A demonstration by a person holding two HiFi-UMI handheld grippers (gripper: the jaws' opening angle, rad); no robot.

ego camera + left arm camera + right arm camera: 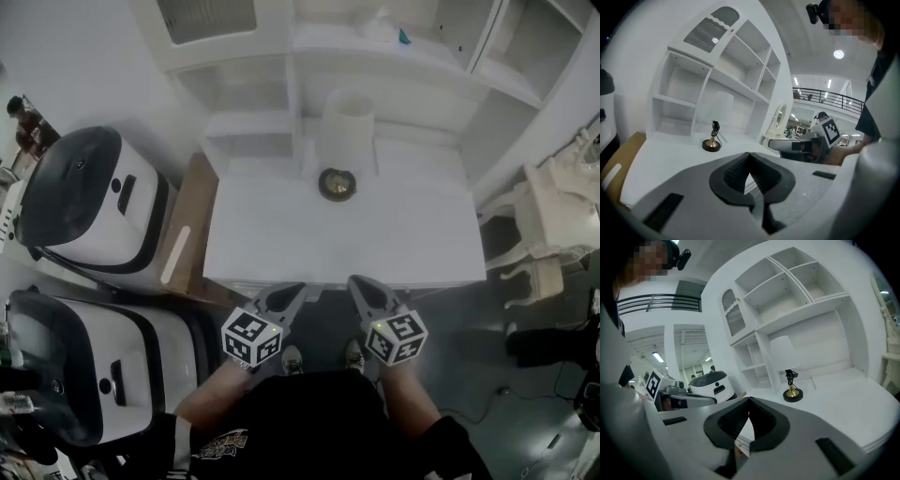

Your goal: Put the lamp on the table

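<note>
- Left hand-held gripper (284,298): jaws together, nothing between them. It hangs just off the tabletop's (272,239) near edge.
- Right hand-held gripper (364,285): same, jaws closed and empty, beside the left one at the same edge.
- Both point roughly forward over the tabletop, only slightly nose-down.
- Lamp base (337,184): round dark foot with a short brass stem and a black socket. It stands upright on the tabletop toward the far side, well apart from both tools.
- White shade (348,127): looks to stand just behind the base, not on it. Can't tell if they touch.
- Key relation: the base lies straight ahead across the tabletop, closer to the right tool's line than the left's, so right has the shorter reach. The margin is small.
- Long axis is vertical, so a grab would close on the stem from the side, above the foot.
- My read: the lamp is already on the tabletop and neither tool carries anything. The placing looks done, unless the shade needs fitting.
- Risk if touched: narrow stem, small foot, easy to tip.
</note>
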